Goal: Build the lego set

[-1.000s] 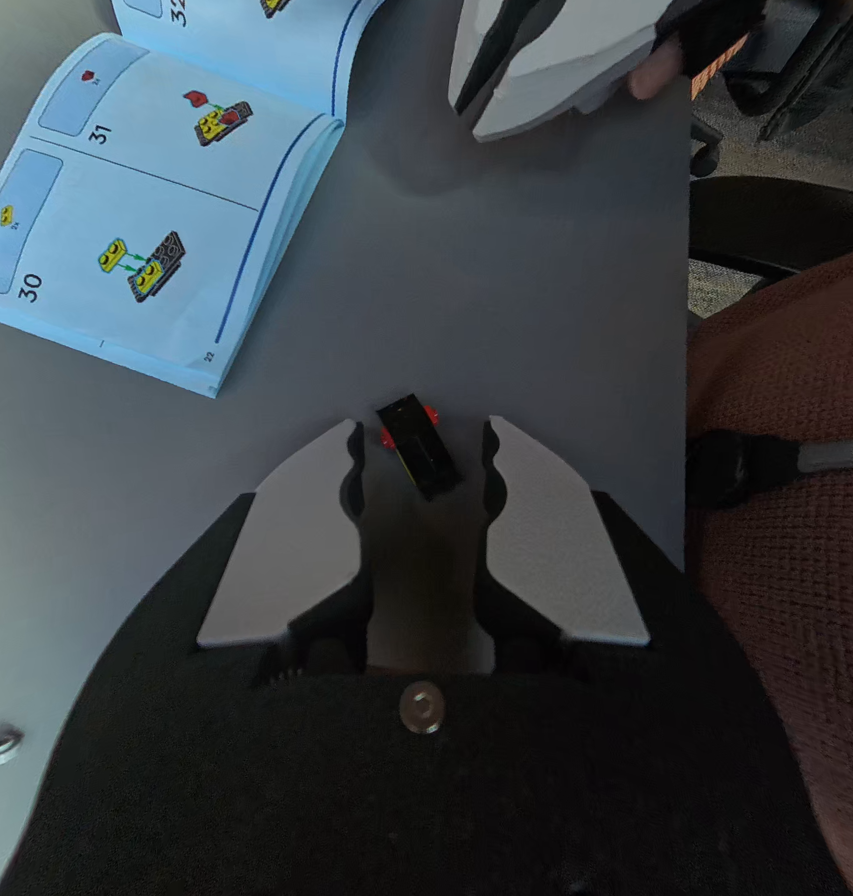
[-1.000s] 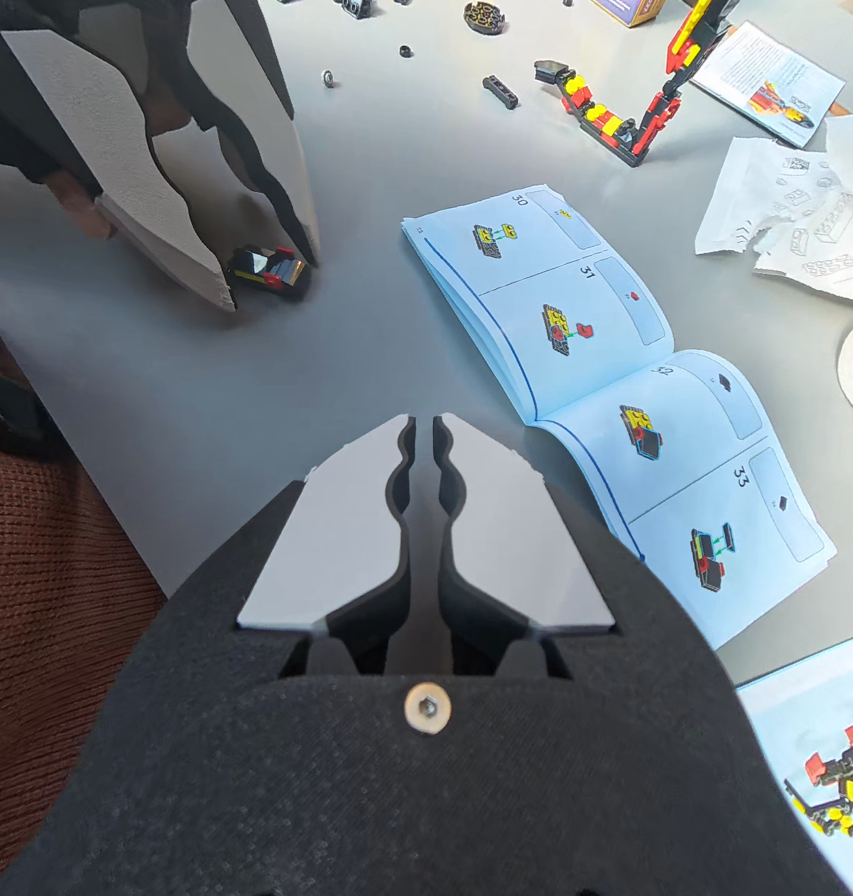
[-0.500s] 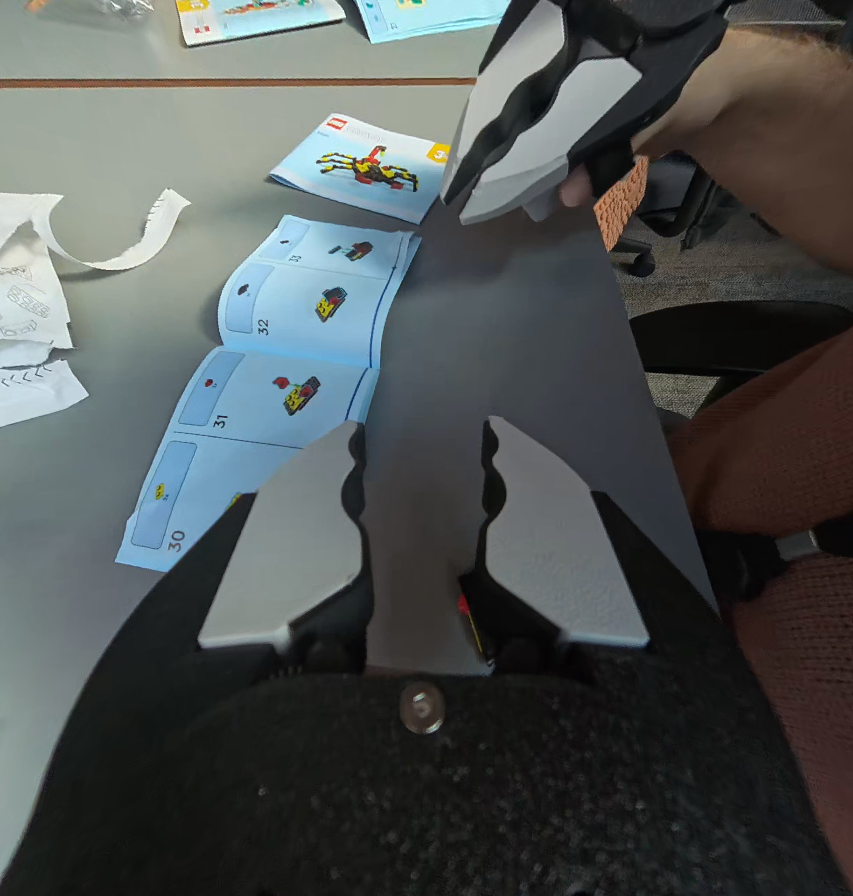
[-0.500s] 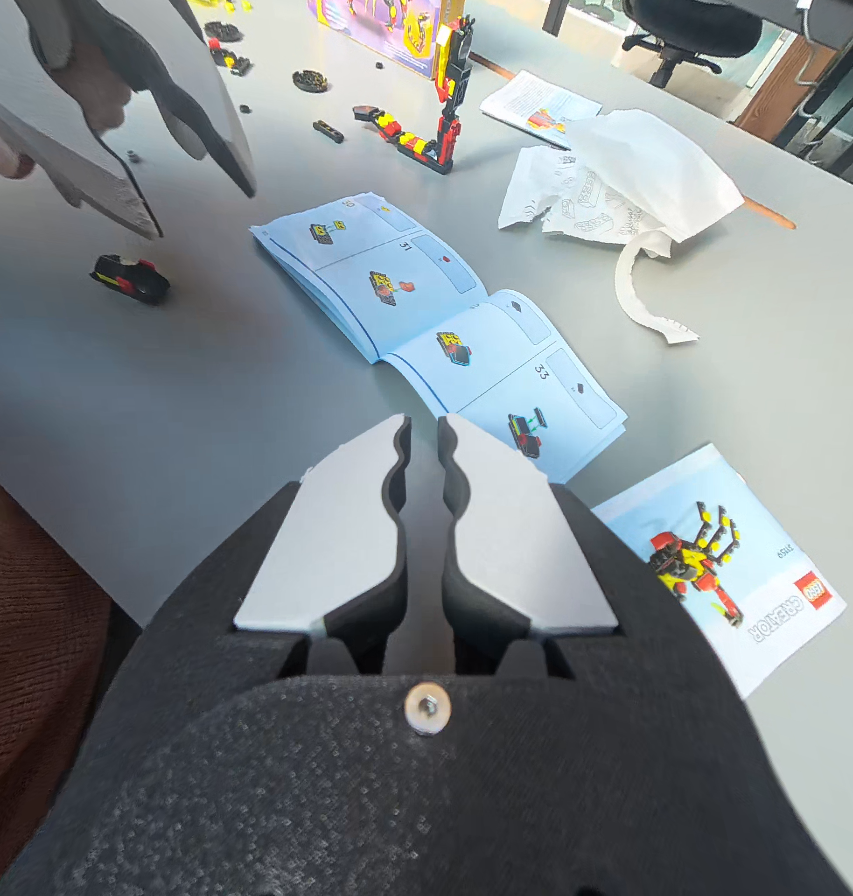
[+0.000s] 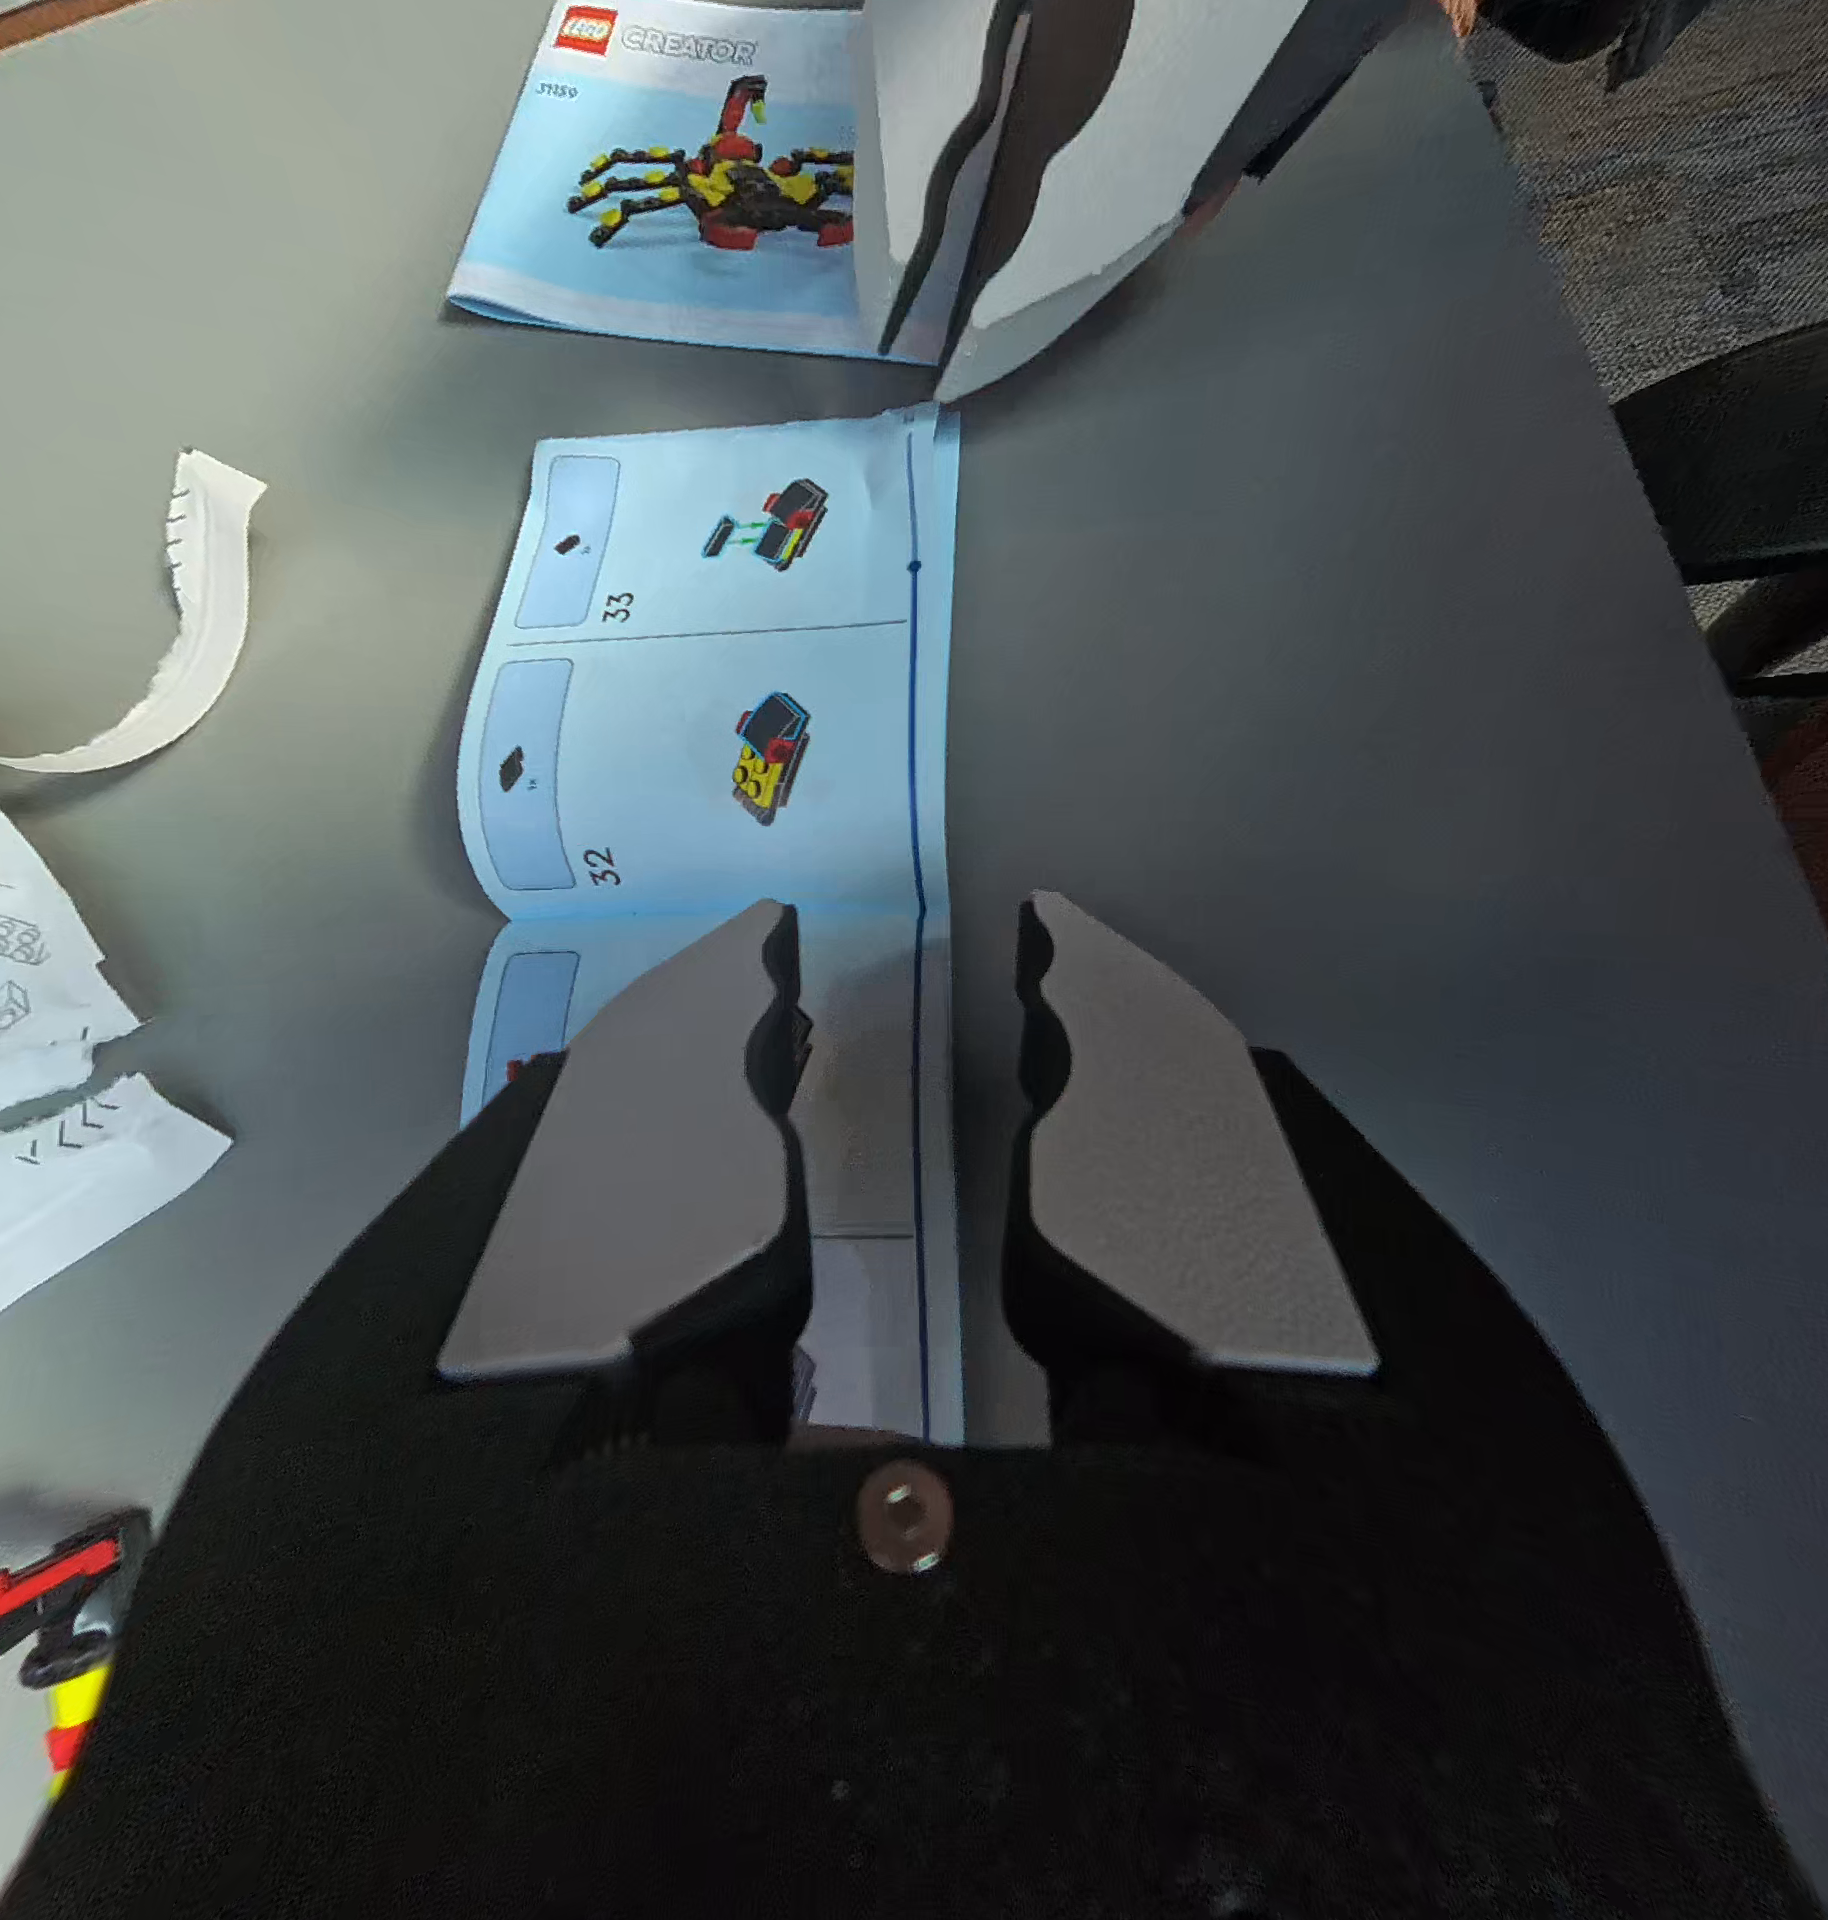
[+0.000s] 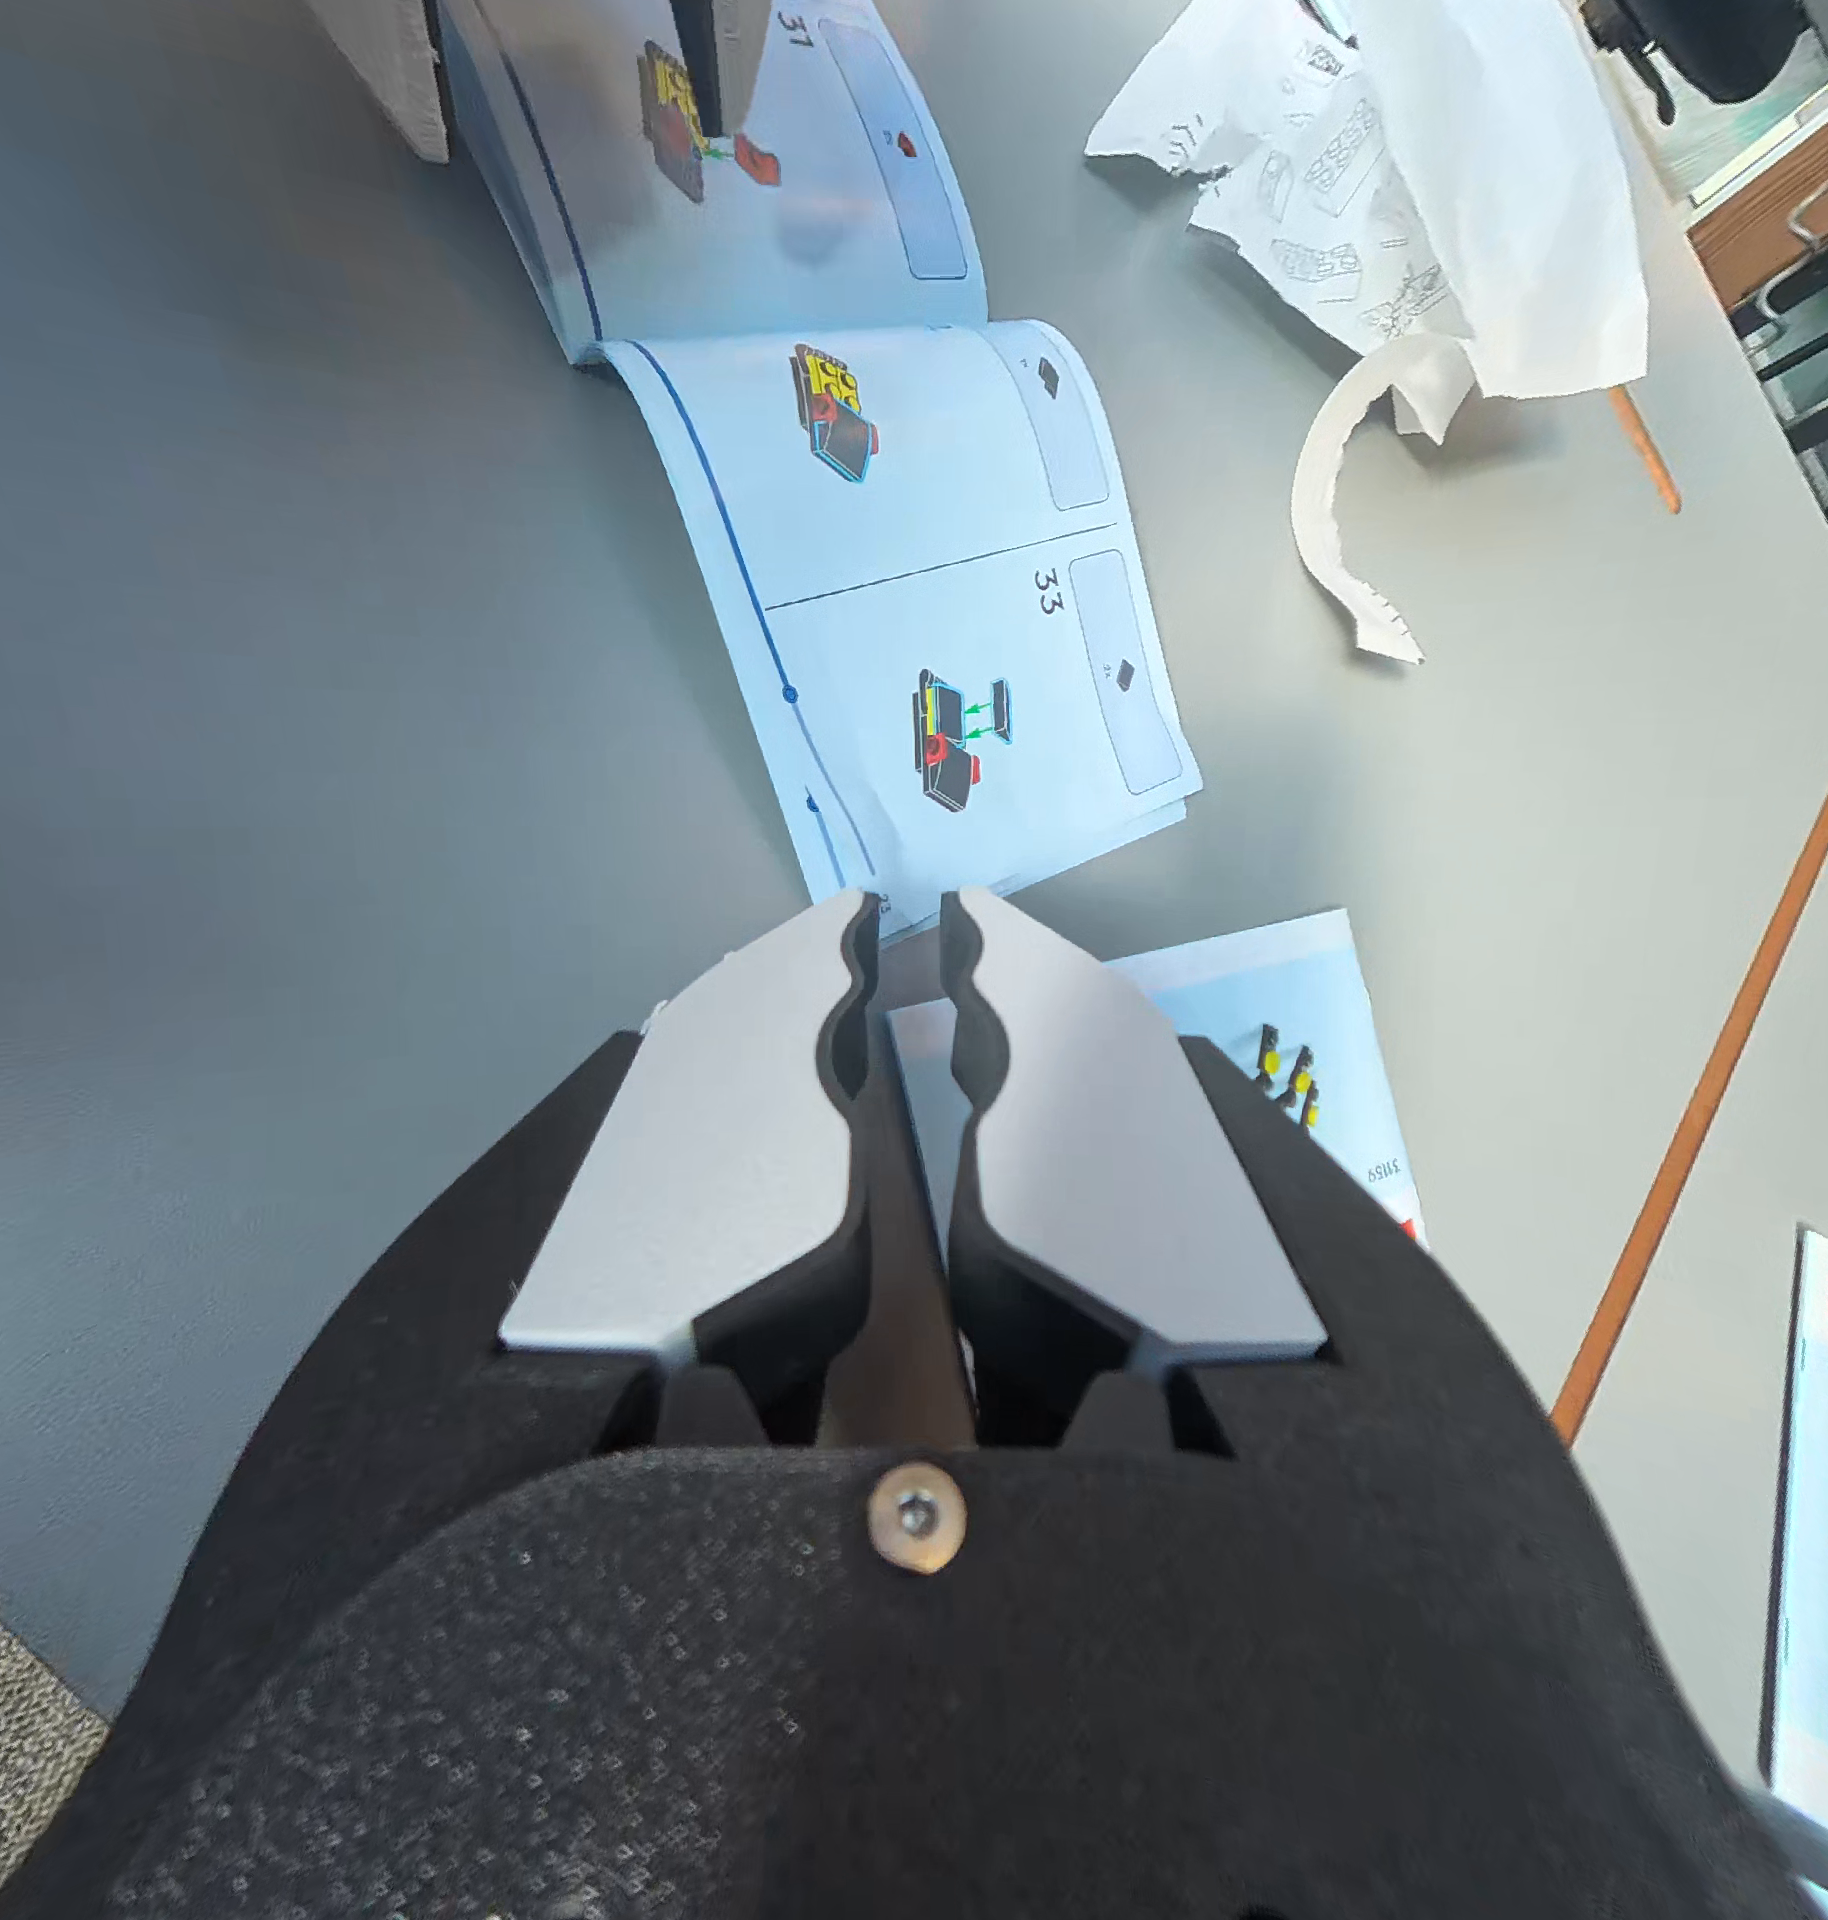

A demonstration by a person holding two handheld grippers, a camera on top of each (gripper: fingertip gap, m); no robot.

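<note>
Hovering over the open instruction booklet, left gripper gapes empty; right gripper seems nearly closed, empty.

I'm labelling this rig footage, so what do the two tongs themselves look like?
Both match: the left tongs and right tongs have two pale grey, wavy-edged fingers on a black, grainy-textured body, with one silver screw centred below the fingers. No cables show.

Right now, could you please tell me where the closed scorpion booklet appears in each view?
Left wrist view: scorpion booklet at top centre, beyond the open manual.
Right wrist view: lower right, partly hidden behind the right tongs.
Shared landmark: the open manual, beside it in both.
</note>
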